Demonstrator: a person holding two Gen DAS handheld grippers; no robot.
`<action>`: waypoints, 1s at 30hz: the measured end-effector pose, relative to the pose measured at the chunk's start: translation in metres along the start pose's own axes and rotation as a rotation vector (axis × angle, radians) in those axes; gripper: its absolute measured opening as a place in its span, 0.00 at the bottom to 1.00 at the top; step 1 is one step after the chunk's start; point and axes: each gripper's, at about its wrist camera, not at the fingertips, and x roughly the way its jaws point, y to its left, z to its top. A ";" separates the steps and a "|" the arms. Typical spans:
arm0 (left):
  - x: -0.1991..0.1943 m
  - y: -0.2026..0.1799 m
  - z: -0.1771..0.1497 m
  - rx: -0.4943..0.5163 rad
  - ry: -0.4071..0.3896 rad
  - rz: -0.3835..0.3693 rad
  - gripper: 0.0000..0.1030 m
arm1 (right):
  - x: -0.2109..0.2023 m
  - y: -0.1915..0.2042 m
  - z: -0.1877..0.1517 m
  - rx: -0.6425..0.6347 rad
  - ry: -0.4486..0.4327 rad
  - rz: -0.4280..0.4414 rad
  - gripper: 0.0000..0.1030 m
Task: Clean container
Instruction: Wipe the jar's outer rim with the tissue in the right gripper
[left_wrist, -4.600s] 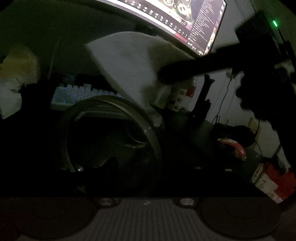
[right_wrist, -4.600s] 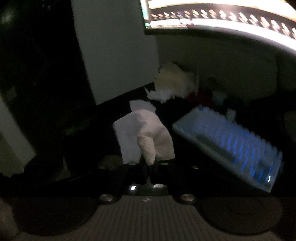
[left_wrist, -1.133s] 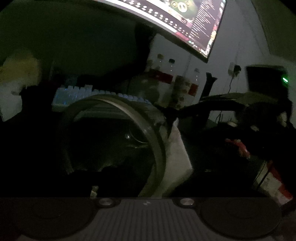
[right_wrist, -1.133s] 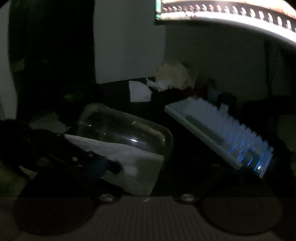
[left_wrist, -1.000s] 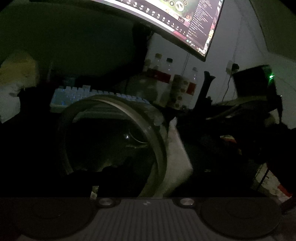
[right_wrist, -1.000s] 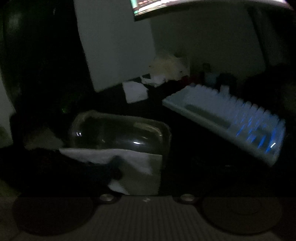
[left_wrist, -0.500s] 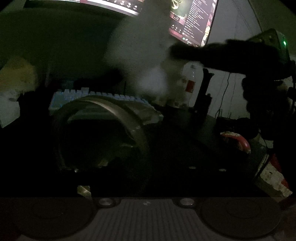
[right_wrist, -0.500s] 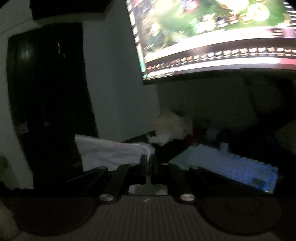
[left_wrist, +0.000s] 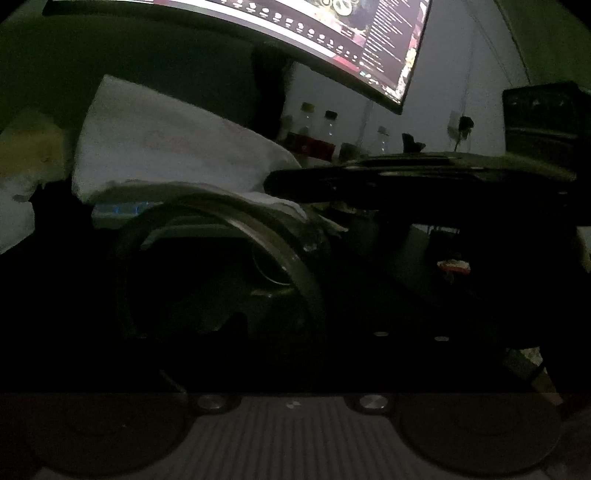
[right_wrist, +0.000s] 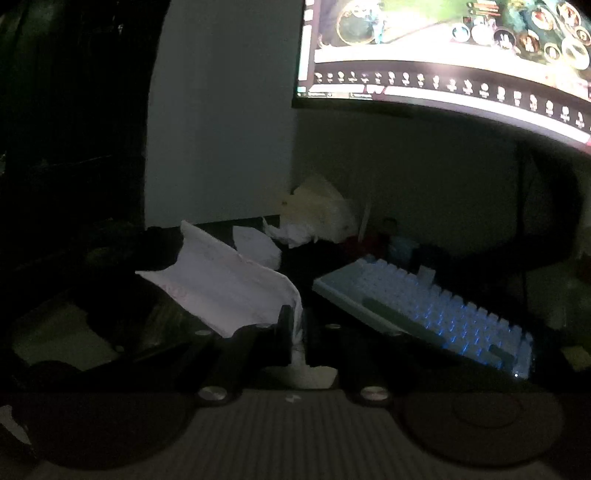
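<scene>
Clear glass container (left_wrist: 221, 266) is held between the left gripper's (left_wrist: 291, 369) jaws, steadied for wiping; white paper towel (right_wrist: 229, 291) is clamped in the right gripper's (right_wrist: 295, 332) jaws above its rim.

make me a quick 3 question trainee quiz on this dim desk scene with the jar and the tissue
1. True or false: the right tool is shut on the tissue.
2. Which lies right of the tissue in the right wrist view? A) keyboard B) bottles C) jar
3. Fill in: in the left wrist view the tissue lies over the top of the ___.

Key: 1 true; 2 A; 3 jar
</scene>
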 end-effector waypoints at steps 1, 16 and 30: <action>0.000 -0.001 0.000 -0.001 -0.001 -0.003 0.50 | 0.000 -0.004 -0.001 0.017 0.009 -0.007 0.09; -0.001 0.002 -0.003 -0.059 -0.011 -0.013 0.50 | -0.011 -0.008 -0.004 0.114 0.043 -0.042 0.09; 0.000 0.002 0.001 -0.076 0.013 -0.009 0.50 | 0.003 -0.021 0.015 0.117 0.152 -0.027 0.09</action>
